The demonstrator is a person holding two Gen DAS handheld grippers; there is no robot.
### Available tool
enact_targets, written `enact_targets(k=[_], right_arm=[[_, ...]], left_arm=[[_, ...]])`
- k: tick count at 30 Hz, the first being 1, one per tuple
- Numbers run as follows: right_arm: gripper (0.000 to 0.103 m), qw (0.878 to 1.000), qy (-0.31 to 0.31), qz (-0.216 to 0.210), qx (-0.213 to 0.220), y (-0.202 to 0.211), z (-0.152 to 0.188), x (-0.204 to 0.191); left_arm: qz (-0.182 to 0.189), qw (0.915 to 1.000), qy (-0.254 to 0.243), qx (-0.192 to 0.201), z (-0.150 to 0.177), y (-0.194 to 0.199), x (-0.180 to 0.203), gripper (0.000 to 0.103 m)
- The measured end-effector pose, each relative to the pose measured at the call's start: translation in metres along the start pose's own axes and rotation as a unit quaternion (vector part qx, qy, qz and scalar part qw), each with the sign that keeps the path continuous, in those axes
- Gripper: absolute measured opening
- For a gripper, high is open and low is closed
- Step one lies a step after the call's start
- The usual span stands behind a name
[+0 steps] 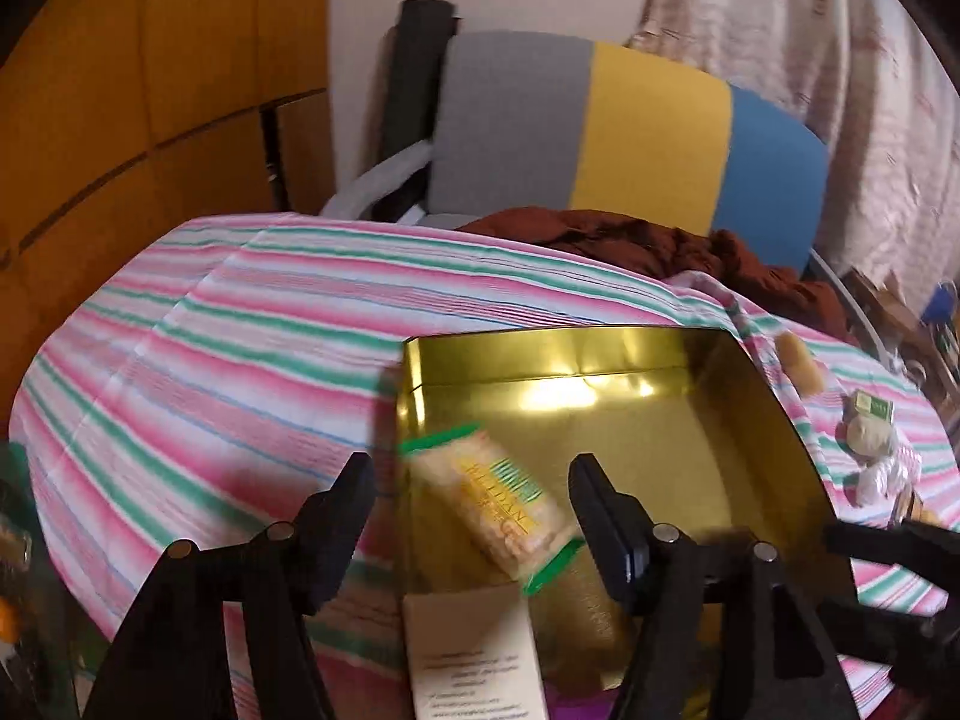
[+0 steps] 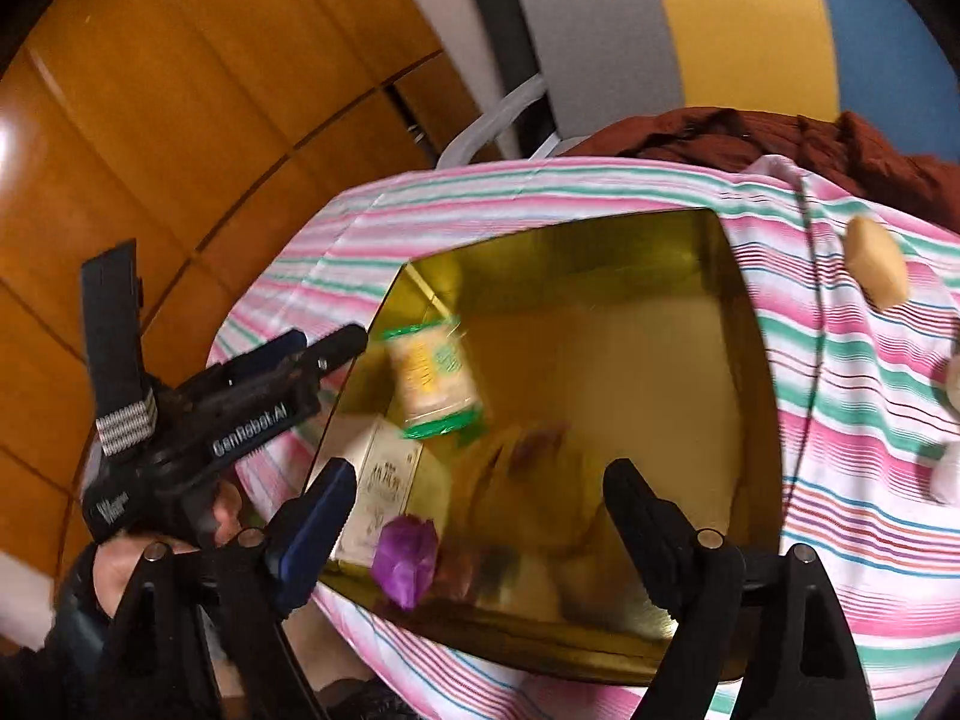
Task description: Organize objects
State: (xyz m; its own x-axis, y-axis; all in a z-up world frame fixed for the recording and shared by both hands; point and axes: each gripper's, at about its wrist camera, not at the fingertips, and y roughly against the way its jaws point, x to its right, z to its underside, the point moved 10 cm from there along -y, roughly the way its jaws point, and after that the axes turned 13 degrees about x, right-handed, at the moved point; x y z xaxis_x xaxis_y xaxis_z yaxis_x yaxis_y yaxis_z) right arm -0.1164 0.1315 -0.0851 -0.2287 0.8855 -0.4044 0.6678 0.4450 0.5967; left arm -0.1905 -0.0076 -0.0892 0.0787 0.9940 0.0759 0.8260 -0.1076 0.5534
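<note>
An open gold tin sits on a pink and green striped cloth. A clear snack packet with green ends shows blurred over the tin's left side, in the gap of my left gripper without touching its fingers. That gripper is open. Under the packet, a white box leans inside the tin beside a purple wrapped piece. My right gripper hangs open over the tin's near edge, holding nothing.
A yellowish lump and several small wrapped items lie on the cloth right of the tin. A grey, yellow and blue chair back and a brown garment stand behind. Wooden cabinets fill the left.
</note>
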Motion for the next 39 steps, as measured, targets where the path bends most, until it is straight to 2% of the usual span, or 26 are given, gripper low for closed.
enact_targets(k=[8, 11, 15, 22, 25, 31, 39], right_arm=[[0.097, 0.999, 0.032, 0.027, -0.007, 0.006, 0.018, 0.004], [0.102, 0.998, 0.043, 0.044, 0.000, 0.012, 0.020, 0.004], [0.103, 0.996, 0.052, 0.075, 0.020, 0.019, 0.018, 0.013], [0.103, 0.982, 0.083, 0.156, 0.071, 0.040, 0.011, 0.032], [0.103, 0.971, 0.100, 0.193, 0.096, 0.050, 0.007, 0.040], [0.103, 0.965, 0.103, 0.216, 0.107, 0.060, 0.008, 0.054], [0.103, 0.964, 0.089, 0.225, 0.109, 0.068, 0.010, 0.069]], left_arm=[[-0.003, 0.9994, 0.033, 0.014, 0.013, 0.028, -0.004, 0.067], [0.001, 0.9992, 0.034, 0.022, 0.016, 0.039, 0.002, 0.067], [-0.006, 0.9991, 0.017, 0.038, 0.017, 0.054, 0.010, 0.067], [-0.007, 0.9990, -0.009, 0.044, 0.025, 0.064, 0.026, 0.067], [-0.008, 0.9984, -0.023, 0.051, 0.026, 0.069, 0.032, 0.067], [0.006, 0.9975, -0.042, 0.057, 0.026, 0.075, 0.049, 0.067], [0.022, 0.9970, -0.056, 0.050, 0.033, 0.074, 0.065, 0.067]])
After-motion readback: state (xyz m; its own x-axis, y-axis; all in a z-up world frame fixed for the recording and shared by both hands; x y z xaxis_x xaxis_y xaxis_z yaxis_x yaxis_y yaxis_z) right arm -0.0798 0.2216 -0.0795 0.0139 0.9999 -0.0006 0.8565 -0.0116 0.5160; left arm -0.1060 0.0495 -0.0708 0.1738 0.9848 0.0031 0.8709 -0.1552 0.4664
